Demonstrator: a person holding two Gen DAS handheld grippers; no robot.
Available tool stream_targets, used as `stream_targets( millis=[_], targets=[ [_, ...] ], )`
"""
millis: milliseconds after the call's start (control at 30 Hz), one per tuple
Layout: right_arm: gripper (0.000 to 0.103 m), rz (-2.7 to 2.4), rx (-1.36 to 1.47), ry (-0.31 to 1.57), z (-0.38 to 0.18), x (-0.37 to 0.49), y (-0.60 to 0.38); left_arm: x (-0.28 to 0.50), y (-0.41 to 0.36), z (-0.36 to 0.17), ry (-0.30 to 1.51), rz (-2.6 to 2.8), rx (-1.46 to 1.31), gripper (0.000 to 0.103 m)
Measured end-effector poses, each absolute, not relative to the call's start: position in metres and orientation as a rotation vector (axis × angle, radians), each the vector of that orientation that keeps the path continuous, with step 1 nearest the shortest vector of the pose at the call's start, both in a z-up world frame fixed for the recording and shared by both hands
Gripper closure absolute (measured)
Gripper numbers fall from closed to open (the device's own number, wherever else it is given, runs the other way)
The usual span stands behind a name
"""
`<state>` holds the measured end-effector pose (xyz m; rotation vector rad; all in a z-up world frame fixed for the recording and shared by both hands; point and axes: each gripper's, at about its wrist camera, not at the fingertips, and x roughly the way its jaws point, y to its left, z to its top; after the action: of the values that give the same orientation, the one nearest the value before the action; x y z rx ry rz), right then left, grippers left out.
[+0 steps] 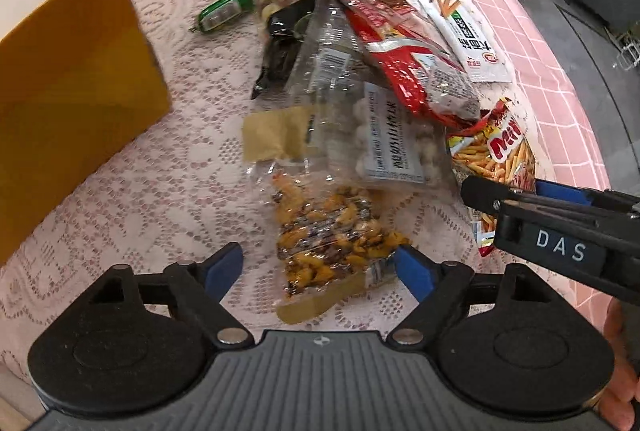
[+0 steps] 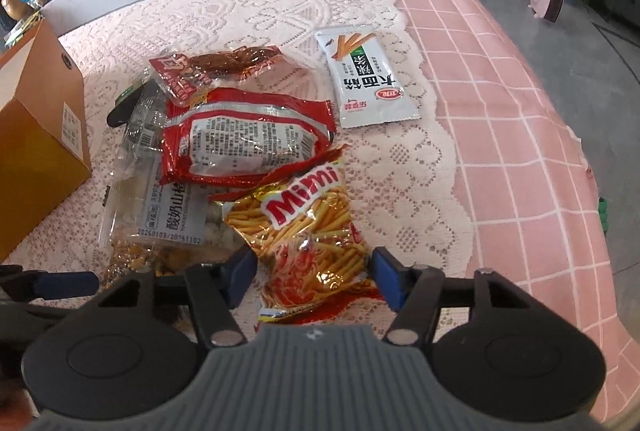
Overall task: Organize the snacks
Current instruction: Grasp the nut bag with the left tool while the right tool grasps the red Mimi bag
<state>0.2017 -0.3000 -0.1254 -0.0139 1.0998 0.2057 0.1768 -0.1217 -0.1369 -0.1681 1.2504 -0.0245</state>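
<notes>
A clear bag of yellow-brown snacks point(image 1: 332, 231) lies on the lace cloth between the wide-open fingers of my left gripper point(image 1: 320, 269). Its right pad is at the bag's edge and its left pad stands well clear. A red and yellow Mimi stick-snack bag point(image 2: 312, 231) lies flat between the pads of my right gripper point(image 2: 312, 277). Those pads sit close to the bag's two sides without squeezing it. In the left wrist view the right gripper point(image 1: 516, 191) hovers over the same Mimi bag point(image 1: 504, 151).
An orange cardboard box point(image 2: 36, 159) stands at the left. The pile holds a red packet point(image 2: 248, 139), a white packet point(image 2: 368, 79), a clear bag of white balls point(image 1: 384, 135), a black packet point(image 1: 280, 47) and a green stick point(image 1: 232, 7). The pink checked cloth point(image 2: 520, 111) runs to the table's right edge.
</notes>
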Motion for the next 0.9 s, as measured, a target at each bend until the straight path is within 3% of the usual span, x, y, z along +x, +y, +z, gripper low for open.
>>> stream_targets(
  millis=[133, 233, 300, 467, 567, 900],
  targets=[
    [0.044, 0.210, 0.027, 1.099, -0.126, 0.202, -0.305, 0.178, -0.136, -0.139, 1.250, -0.038, -0.091, 0.003],
    [0.044, 0.212, 0.041, 1.098, -0.126, 0.202, -0.306, 0.175, -0.148, -0.141, 1.243, -0.042, -0.018, 0.009],
    [0.044, 0.212, 0.041, 1.097, -0.126, 0.202, -0.306, 0.173, -0.150, -0.138, 1.233, -0.035, 0.006, 0.028],
    [0.045, 0.213, 0.041, 1.090, -0.126, 0.201, -0.307, 0.172, -0.140, -0.131, 1.228, -0.069, -0.003, 0.041],
    [0.045, 0.213, 0.036, 1.089, -0.125, 0.201, -0.306, 0.168, -0.128, -0.128, 1.230, -0.078, -0.012, 0.070],
    [0.051, 0.243, 0.076, 1.086, -0.106, 0.183, -0.300, 0.150, -0.090, -0.116, 1.217, -0.120, -0.048, 0.076]
  ],
)
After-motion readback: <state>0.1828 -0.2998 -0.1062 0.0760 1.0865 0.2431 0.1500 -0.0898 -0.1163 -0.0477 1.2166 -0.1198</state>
